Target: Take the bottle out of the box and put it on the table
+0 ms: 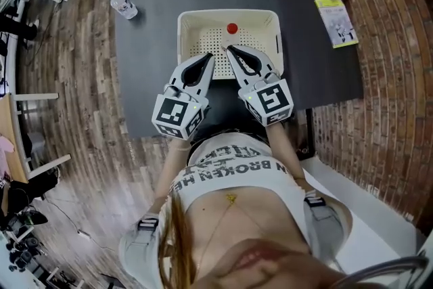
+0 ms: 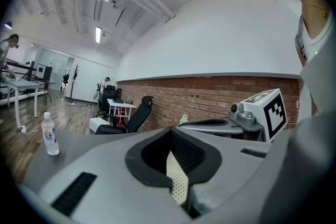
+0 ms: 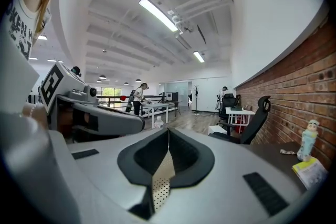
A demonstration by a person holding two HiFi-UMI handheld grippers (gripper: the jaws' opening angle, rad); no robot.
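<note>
Bottle (image 1: 124, 5) is standing on a corner of the dark tabletop (image 1: 155, 44), wood floor (image 1: 74, 78) surrounding it; left claw (image 1: 211, 57) and right claw (image 1: 229, 49) are hovering clenched, empty, over the cream box (image 1: 189, 20).

Left gripper (image 1: 205, 64) and right gripper (image 1: 235, 54) held side by side just ahead of the torso, tips angled toward each other, both pointing forward and slightly down, each pair of jaws closed together, empty
</note>
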